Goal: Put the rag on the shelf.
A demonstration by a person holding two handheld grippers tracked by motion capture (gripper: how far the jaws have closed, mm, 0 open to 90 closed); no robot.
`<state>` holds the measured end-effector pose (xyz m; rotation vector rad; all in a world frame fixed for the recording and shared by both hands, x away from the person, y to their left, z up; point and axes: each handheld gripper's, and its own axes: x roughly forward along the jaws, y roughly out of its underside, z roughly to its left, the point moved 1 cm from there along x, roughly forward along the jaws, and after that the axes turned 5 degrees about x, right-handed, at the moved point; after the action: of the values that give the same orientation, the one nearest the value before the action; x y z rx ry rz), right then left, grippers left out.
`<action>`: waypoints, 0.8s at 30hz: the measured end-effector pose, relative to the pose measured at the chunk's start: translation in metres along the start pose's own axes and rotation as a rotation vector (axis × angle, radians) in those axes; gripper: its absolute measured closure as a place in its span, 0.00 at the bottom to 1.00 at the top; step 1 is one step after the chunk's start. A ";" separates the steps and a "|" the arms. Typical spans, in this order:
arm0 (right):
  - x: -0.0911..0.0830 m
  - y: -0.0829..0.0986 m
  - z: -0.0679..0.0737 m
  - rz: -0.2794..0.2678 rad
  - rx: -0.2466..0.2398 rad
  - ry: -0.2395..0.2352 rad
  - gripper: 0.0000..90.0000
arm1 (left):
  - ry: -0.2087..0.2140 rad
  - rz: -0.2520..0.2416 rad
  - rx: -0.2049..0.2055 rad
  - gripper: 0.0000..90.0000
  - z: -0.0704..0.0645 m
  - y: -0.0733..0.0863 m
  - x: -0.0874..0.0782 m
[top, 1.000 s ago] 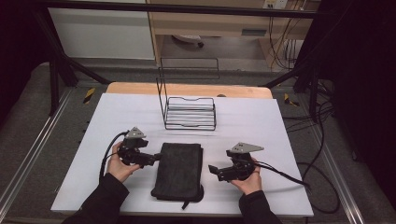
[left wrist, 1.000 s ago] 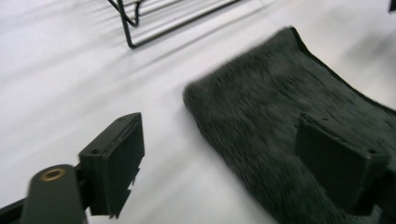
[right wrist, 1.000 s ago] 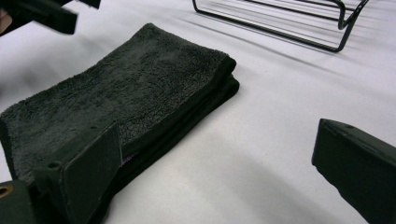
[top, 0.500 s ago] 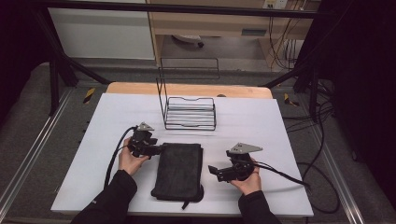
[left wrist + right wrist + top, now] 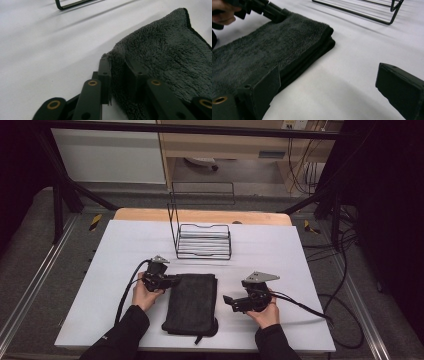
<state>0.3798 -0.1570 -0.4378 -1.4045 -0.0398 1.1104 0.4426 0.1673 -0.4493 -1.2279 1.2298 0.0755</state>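
A folded dark grey towel [image 5: 192, 302] lies at the table's front middle. My left gripper [image 5: 175, 280] is at its far left corner. In the left gripper view the two jaws [image 5: 117, 65] stand close together with the towel's [image 5: 165, 50] bunched corner pinched between them. My right gripper [image 5: 229, 301] rests just right of the towel and points at its right edge, open. In the right gripper view its jaws [image 5: 329, 92] stand wide apart, one beside the stacked edge of the towel [image 5: 262, 50], with bare table between them.
A black wire rack [image 5: 202, 240] stands behind the towel, its base bars in the gripper views [image 5: 72, 3] [image 5: 362, 10]. The white table [image 5: 300, 255] has a wooden strip along its far edge. Cables trail from both grippers.
My left gripper has moved right and forward from the towel's left side to its far left corner and closed on it. The right gripper has stayed put.
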 end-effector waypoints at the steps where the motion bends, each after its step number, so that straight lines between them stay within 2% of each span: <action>1: 0.001 -0.002 -0.001 -0.005 0.001 0.001 0.09 | 0.001 0.002 0.003 0.85 0.000 0.000 0.000; 4: 0.004 -0.009 -0.003 -0.012 0.023 0.012 0.11 | -0.002 0.002 0.006 0.88 -0.001 0.000 0.000; 7: 0.013 -0.019 -0.004 -0.013 0.015 0.025 0.15 | -0.003 0.002 0.007 0.89 -0.001 0.000 0.000; 13: 0.049 -0.034 -0.004 0.013 0.059 0.023 0.27 | -0.010 -0.002 0.027 0.88 -0.002 0.001 0.001; 18: 0.071 -0.034 -0.004 0.055 0.079 0.034 0.38 | -0.013 -0.007 0.038 0.88 -0.002 0.002 0.001; 21: 0.075 -0.031 -0.005 0.078 0.082 0.045 0.44 | -0.018 -0.013 0.052 0.88 -0.003 0.002 0.001; 24: 0.077 -0.029 -0.004 0.077 0.085 0.031 0.49 | -0.021 -0.016 0.059 0.88 -0.004 0.003 0.002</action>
<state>0.4405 -0.1055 -0.4600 -1.3566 0.0838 1.1407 0.4390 0.1647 -0.4515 -1.1823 1.1965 0.0398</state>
